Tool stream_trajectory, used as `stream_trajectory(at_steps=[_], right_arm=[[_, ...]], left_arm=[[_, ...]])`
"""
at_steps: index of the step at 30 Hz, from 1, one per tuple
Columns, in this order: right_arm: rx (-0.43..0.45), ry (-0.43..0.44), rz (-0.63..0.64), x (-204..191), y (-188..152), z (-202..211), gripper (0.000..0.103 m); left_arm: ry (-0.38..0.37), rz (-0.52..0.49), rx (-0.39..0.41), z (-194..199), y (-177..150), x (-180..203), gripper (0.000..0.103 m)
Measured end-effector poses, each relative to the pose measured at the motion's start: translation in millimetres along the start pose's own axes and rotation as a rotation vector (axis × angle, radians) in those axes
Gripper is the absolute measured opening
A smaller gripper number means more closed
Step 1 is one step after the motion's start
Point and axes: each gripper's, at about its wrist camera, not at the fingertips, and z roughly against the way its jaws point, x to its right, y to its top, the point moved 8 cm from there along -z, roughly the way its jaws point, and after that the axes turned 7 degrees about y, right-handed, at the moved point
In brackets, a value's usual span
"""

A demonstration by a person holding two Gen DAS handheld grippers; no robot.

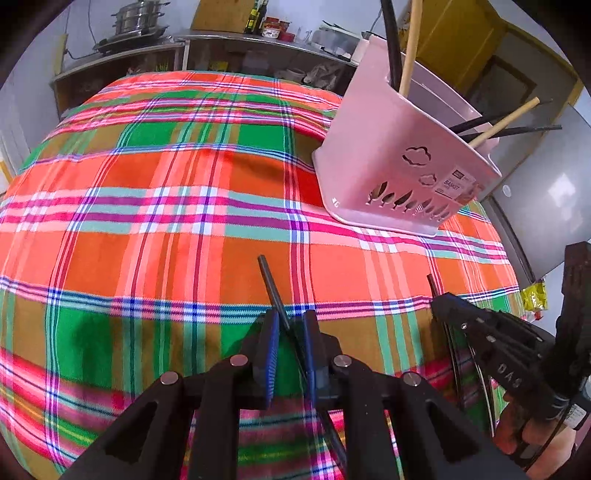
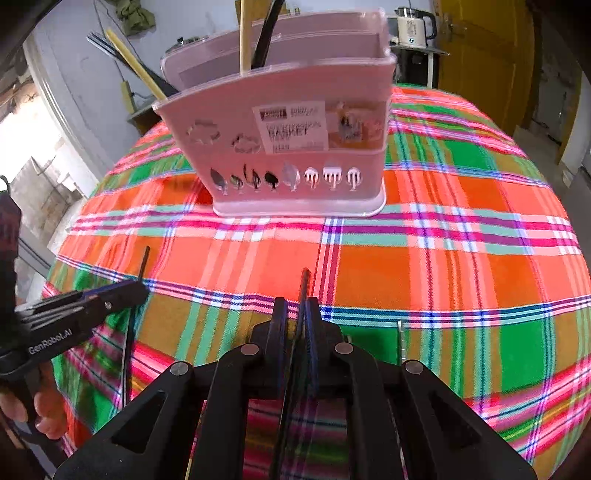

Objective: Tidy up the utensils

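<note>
A pink utensil basket (image 1: 399, 162) stands on the plaid tablecloth, at right in the left wrist view and centre-top in the right wrist view (image 2: 288, 144). It holds black and wooden chopsticks (image 1: 410, 48). My left gripper (image 1: 291, 325) is shut on a black chopstick (image 1: 271, 284) that sticks forward above the cloth. My right gripper (image 2: 297, 314) is shut on another black chopstick (image 2: 304, 284). Each gripper shows in the other's view, the right one (image 1: 439, 299) and the left one (image 2: 142, 288), each with its chopstick.
The plaid tablecloth (image 1: 166, 206) covers the round table. A counter with steel pots (image 1: 136, 18) and bottles stands behind. A kettle (image 2: 412, 26) and a yellow door (image 2: 480, 48) are at the back right. A yellow packet (image 1: 533, 297) lies off the table's right edge.
</note>
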Motion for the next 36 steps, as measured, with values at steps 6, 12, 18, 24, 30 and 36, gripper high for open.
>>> stream_trajectory(at_steps=[6,12,18,24,30,36], right_arm=[[-0.011,-0.009,0.001,-1.2,5.1,-3.3,0.01],[-0.027,-0.023,0.019,-3.9,6.9,-6.7,0.005],[-0.002,0.016,0.007,-8.4,10.9,6.5,0.004],[0.075,0.047,0.033,-21.8,24.5,41.5,0.004],[0.17,0.068,0.058,-36.8,46.3,82.2,0.004],[0.28,0.076,0.095,-50.0,70.4,129.7,0.004]], left_arm=[[-0.009,-0.03,-0.019,-8.6,12.7,5.3,0.013],[0.022,-0.084,-0.021,-13.4,18.5,16.7,0.009],[-0.009,-0.082,-0.028,-4.8,21.1,20.4,0.004],[-0.03,-0.108,0.029,33.1,28.3,31.7,0.004],[-0.052,-0.147,0.109,82.5,43.2,45.5,0.004],[-0.077,-0.185,0.22,137.1,66.9,64.4,0.004]])
